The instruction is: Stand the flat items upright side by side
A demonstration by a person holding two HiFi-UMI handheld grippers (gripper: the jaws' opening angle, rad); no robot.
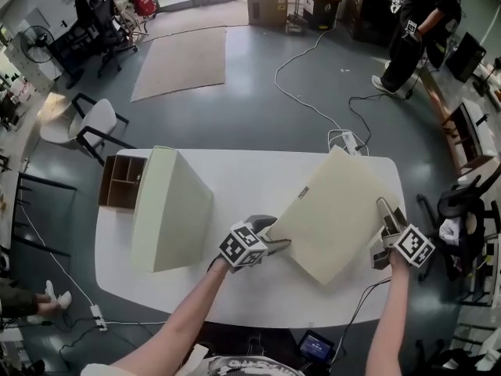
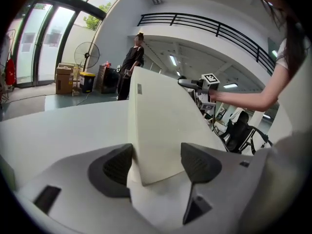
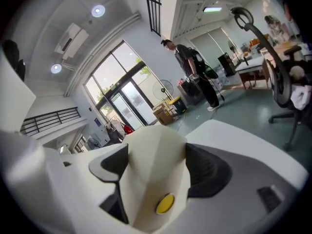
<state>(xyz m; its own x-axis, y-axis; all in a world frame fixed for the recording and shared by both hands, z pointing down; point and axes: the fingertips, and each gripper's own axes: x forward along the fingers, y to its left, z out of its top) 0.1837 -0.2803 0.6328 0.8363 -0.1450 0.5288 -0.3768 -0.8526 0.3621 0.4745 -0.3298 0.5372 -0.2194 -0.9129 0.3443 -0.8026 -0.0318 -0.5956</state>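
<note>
While left gripper (image 2: 156, 161) and right gripper (image 3: 155, 164) clamp one tilted board (image 1: 338, 214), one other board (image 1: 169, 210) apart.

Bright, even indoor light fills every view; daylight through the glass doors (image 2: 48, 48) blows out to white, and a ceiling lamp (image 3: 97, 10) glares. Shadows are soft, and the panel (image 1: 337, 218) casts only a faint one on the white counter (image 1: 235, 178). Both gripper views bow strongly and darken at their rounded corners, with the nearest parts slightly soft.
</note>
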